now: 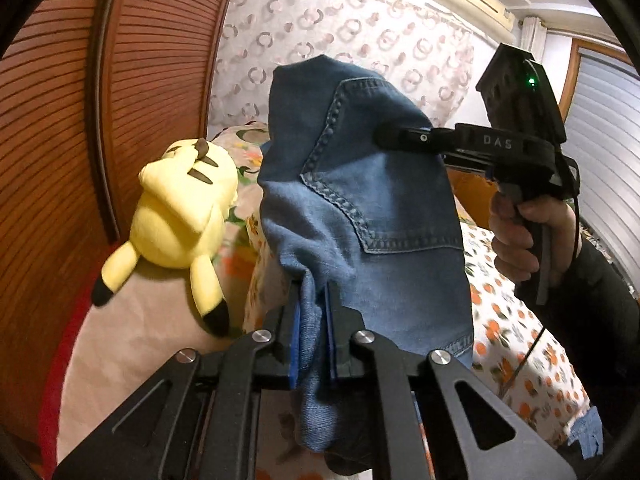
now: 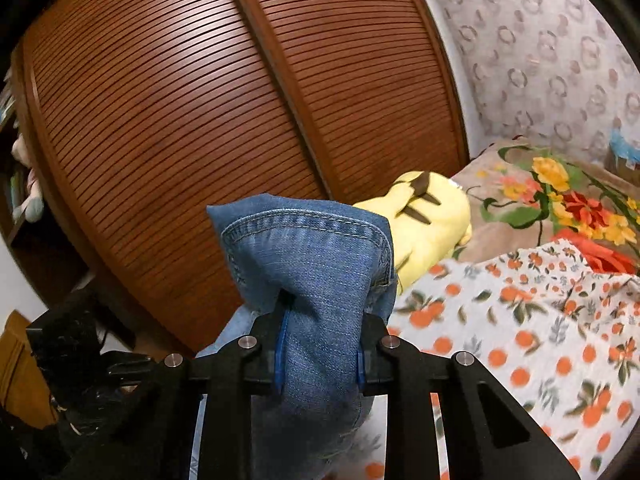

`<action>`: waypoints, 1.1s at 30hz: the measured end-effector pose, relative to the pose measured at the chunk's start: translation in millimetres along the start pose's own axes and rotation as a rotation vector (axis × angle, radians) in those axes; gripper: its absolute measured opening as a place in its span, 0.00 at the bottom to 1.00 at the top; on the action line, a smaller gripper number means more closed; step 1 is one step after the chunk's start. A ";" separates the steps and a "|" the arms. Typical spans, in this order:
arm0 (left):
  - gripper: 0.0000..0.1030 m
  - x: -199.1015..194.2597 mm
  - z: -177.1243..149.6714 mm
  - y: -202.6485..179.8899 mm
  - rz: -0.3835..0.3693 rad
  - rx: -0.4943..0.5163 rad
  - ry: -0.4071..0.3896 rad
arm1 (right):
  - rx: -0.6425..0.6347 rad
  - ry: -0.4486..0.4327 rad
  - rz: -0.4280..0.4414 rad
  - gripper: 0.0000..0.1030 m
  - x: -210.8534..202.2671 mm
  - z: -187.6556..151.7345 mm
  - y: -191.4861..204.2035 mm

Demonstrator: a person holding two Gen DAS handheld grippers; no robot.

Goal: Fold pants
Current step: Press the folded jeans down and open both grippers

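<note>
1. So, far left is a slatted wooden wardrobe, with a yellow plush toy lying on the bed beside it.
2. Mid-frame, the left gripper has its jaws clenched on a bunch of the jeans, which hang lifted over the bed.
3. Right side, the right gripper pinches what's probably a hem, jaws clamped on denim.

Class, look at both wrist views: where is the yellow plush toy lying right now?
The yellow plush toy lies on the bed, left of the jeans in the left wrist view and just behind them in the right wrist view, close to the slatted wooden wardrobe doors.
</note>
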State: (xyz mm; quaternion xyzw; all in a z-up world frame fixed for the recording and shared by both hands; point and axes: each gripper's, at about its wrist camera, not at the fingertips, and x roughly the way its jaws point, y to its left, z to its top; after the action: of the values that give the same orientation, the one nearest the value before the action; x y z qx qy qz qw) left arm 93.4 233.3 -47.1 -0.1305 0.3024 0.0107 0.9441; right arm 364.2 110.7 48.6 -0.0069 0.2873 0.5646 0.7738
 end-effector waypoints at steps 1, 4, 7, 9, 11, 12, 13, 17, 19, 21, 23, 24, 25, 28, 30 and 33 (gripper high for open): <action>0.11 6.0 5.3 1.4 0.000 0.002 0.003 | 0.006 -0.003 -0.005 0.25 3.2 2.2 -6.6; 0.11 28.6 23.8 3.9 0.006 0.014 0.012 | 0.027 -0.012 -0.028 0.25 15.9 7.6 -28.5; 0.11 47.5 38.1 3.2 0.017 0.034 0.025 | 0.056 -0.024 -0.055 0.25 28.8 12.9 -53.9; 0.11 60.7 44.2 1.1 0.028 0.056 0.041 | 0.087 -0.025 -0.076 0.27 35.5 11.8 -71.4; 0.11 72.6 45.4 -0.3 0.038 0.071 0.069 | 0.114 -0.005 -0.110 0.30 45.1 9.1 -86.6; 0.11 79.0 45.4 -0.2 0.046 0.076 0.086 | 0.121 0.013 -0.131 0.33 52.4 6.1 -92.7; 0.11 85.1 44.5 0.5 0.058 0.080 0.101 | 0.123 0.038 -0.161 0.37 59.6 3.1 -97.8; 0.10 95.2 41.1 5.9 0.088 0.079 0.128 | 0.116 0.117 -0.279 0.54 77.5 -6.1 -113.7; 0.09 96.2 39.0 7.4 0.096 0.083 0.137 | 0.121 0.115 -0.295 0.58 76.6 -6.7 -118.3; 0.10 96.0 38.4 6.8 0.096 0.084 0.137 | 0.111 0.119 -0.320 0.65 73.0 -5.2 -118.5; 0.10 95.2 38.4 4.7 0.098 0.084 0.131 | 0.086 0.116 -0.374 0.67 66.7 -2.5 -110.8; 0.10 93.4 38.5 3.5 0.098 0.085 0.126 | 0.073 0.115 -0.394 0.67 63.2 0.9 -107.4; 0.10 92.6 39.6 2.4 0.099 0.085 0.121 | 0.062 0.104 -0.409 0.67 59.4 3.8 -103.9; 0.10 88.3 44.1 -2.5 0.099 0.080 0.107 | 0.030 0.050 -0.402 0.67 45.4 5.8 -81.3; 0.21 86.5 46.9 -7.6 0.082 0.083 0.100 | -0.002 0.030 -0.379 0.49 40.7 0.7 -71.8; 0.51 87.6 48.3 -12.5 0.060 0.089 0.093 | -0.049 0.043 -0.353 0.31 49.0 -5.8 -61.2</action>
State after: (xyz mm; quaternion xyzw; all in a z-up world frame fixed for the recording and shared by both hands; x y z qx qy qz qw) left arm 193.6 228.3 -56.6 -0.0796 0.3499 0.0192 0.9332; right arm 425.1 129.2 2.4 -0.0880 0.2844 0.4265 0.8541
